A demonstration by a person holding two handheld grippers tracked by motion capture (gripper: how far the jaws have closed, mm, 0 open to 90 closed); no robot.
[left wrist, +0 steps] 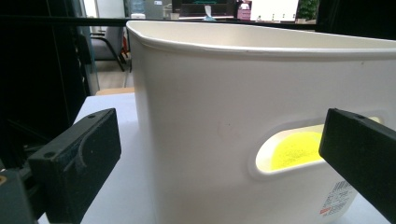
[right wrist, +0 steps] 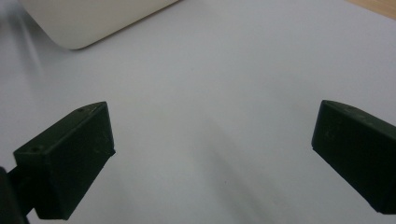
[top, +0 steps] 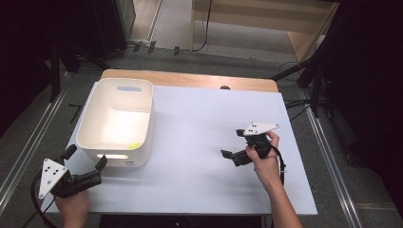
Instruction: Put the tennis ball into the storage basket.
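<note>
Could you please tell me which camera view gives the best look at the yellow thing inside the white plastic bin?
The left gripper view: the yellow thing shows large through the white plastic bin's handle slot. The high view shows a small yellow patch on the bin floor; the right gripper view catches a bin corner.

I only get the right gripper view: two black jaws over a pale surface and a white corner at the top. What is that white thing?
Observer: A white bin, standing at the table's left end in the high view.
Operator: Anything in it?
Observer: Something yellow lies on its floor at the near wall; the left gripper view shows it through the handle slot. What it is, I cannot tell.
Operator: Where is the other gripper?
Observer: The left gripper is just outside the bin's near left corner, jaws open, aimed at that wall.
Operator: And mine?
Observer: The right gripper is over bare table well to the right of the bin, jaws open, holding nothing.
</note>
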